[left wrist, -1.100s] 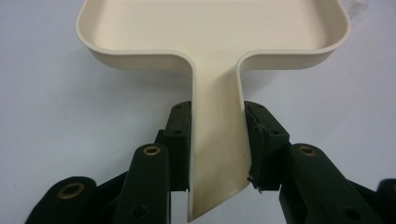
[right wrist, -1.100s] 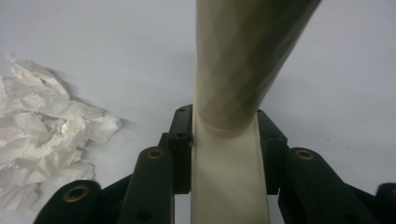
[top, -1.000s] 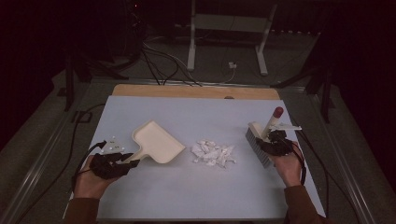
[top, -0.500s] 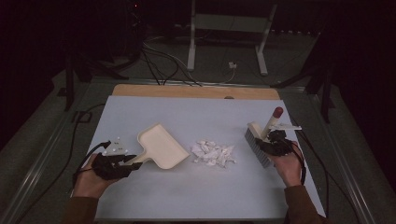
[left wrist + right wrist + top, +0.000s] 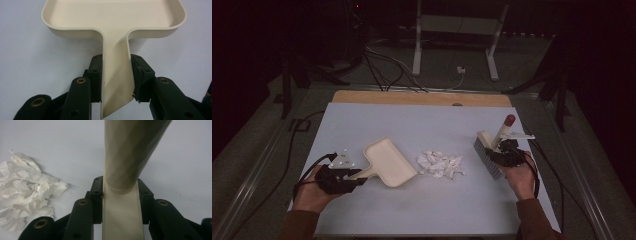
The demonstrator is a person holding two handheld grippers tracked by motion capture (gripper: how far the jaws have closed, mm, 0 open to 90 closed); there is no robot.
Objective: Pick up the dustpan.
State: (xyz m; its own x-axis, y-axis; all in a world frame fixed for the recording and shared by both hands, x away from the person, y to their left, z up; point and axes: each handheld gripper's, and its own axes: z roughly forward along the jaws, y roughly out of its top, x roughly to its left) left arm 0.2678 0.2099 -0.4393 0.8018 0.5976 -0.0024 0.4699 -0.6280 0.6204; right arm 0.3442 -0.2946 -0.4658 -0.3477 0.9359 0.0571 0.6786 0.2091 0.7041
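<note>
Dustpan (image 5: 388, 162), cream plastic, lies flat on the pale blue table (image 5: 412, 120), left of centre, open mouth toward the paper pile, handle running back to the left gripper (image 5: 357, 175). In the left gripper view the dustpan (image 5: 113, 15) sits straight ahead and both jaws press on the sides of its flat handle, so the left gripper is clamped on it, nearly closed. Brush (image 5: 492, 150) stands at the right side of the table, bristle head down on the surface, handle with a dark red tip tilting up and away. Right gripper (image 5: 504, 150) has the brush by its handle; in the right gripper view the jaws squeeze the cream handle (image 5: 122, 215) on both sides, closed tight on it. Paper scraps (image 5: 441, 164), white and crumpled, sit in a loose pile between dustpan and brush, just beside the dustpan mouth, apart from the bristles. The same scraps (image 5: 25, 195) show at the left of the right gripper view.
</note>
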